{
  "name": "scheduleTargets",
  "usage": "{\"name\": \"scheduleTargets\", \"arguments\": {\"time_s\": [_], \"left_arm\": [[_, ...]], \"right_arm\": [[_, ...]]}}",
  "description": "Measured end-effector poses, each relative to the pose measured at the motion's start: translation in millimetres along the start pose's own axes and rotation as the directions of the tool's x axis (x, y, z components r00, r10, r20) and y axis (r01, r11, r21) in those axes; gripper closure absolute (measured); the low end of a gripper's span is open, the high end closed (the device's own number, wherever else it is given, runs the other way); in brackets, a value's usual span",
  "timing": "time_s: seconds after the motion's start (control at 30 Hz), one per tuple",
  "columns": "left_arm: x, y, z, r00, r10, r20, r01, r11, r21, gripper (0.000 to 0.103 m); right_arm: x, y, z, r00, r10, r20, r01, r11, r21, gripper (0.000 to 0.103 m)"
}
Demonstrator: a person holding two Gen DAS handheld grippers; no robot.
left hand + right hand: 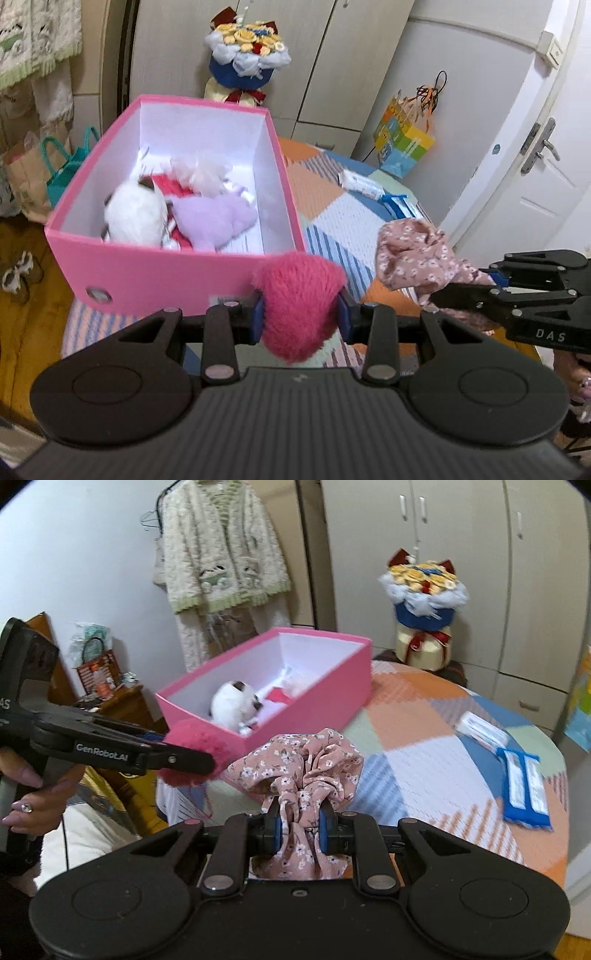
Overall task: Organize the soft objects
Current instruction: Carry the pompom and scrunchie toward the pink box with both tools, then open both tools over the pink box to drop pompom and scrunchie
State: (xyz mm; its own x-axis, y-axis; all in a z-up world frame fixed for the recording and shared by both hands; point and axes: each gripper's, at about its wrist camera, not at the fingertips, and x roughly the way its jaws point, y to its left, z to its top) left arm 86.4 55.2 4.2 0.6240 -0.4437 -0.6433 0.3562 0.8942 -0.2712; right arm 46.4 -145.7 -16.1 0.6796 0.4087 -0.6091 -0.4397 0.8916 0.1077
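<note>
Left gripper [300, 316] clamps a fuzzy magenta pompom [300, 306], just before the box's [155, 273] near wall. Right gripper [298, 830], right of the box, pinches a floral scrunchie [295, 764], thin crinkled fabric. Box: rigid pink card, plush toys [177, 210] inside. Suggest: clear the rim, release over the free space right of the plush.

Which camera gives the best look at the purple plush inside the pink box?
The left wrist view: it looks down into the pink box, so the purple plush shows whole beside the white plush. In the right wrist view the box wall and the white plush hide it.
</note>
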Motion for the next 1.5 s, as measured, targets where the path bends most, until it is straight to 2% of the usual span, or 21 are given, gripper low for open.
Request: {"name": "scheduleTargets", "arguments": {"time_s": [0.3,0.43,0.6,0.8,0.97,1.03,1.1,1.23,1.33,1.37,1.5], "left_arm": [[8.8,27.7,47.8,0.999,-0.009,0.05,0.005,0.998,0.067,0.066],[27.0,43.8,73.8,0.997,0.037,0.061,-0.043,0.994,0.096,0.066],[59.4,68.2,101.3,0.994,0.101,0.046,-0.105,0.989,0.105,0.066],[96.3,95.5,128.5,0.98,0.2,0.015,-0.2,0.976,0.087,0.065],[121.8,114.3,140.9,0.962,0.274,-0.018,-0.272,0.959,0.078,0.065],[129.8,121.2,144.4,0.958,0.285,-0.042,-0.282,0.957,0.065,0.065],[133.3,124.8,148.0,0.963,0.265,-0.053,-0.261,0.963,0.061,0.065],[139.6,126.4,152.5,0.955,0.293,-0.047,-0.289,0.954,0.076,0.064],[143.3,122.4,152.3,0.951,0.304,-0.051,-0.299,0.95,0.092,0.059],[144.7,121.3,152.0,0.95,0.308,-0.055,-0.302,0.949,0.094,0.054],[139.9,118.4,148.3,0.948,0.314,-0.043,-0.31,0.947,0.079,0.043]], "right_arm": [[27.7,6.0,35.3,0.997,0.043,0.066,-0.043,0.999,0.009,0.082],[40.4,-1.7,49.4,0.989,0.05,0.137,-0.053,0.998,0.019,0.082],[71.0,-14.5,74.7,0.981,0.078,0.177,-0.086,0.996,0.034,0.082],[127.2,-17.4,129.8,0.978,0.125,0.167,-0.123,0.992,-0.02,0.082],[177.0,-21.7,161.4,0.987,0.138,0.086,-0.135,0.99,-0.031,0.081],[193.7,-21.7,168.3,0.991,0.126,0.05,-0.123,0.991,-0.056,0.081],[207.0,-23.7,172.1,0.994,0.109,0.02,-0.108,0.991,-0.075,0.081],[224.0,-25.3,171.4,1.0,0.001,-0.016,-0.004,0.99,-0.144,0.08],[233.8,-29.3,170.2,0.999,-0.029,-0.039,0.023,0.988,-0.15,0.078],[237.0,-29.1,169.2,0.998,-0.04,-0.049,0.032,0.986,-0.161,0.075],[242.6,-23.0,164.4,0.992,-0.117,-0.045,0.105,0.971,-0.213,0.055]]}}
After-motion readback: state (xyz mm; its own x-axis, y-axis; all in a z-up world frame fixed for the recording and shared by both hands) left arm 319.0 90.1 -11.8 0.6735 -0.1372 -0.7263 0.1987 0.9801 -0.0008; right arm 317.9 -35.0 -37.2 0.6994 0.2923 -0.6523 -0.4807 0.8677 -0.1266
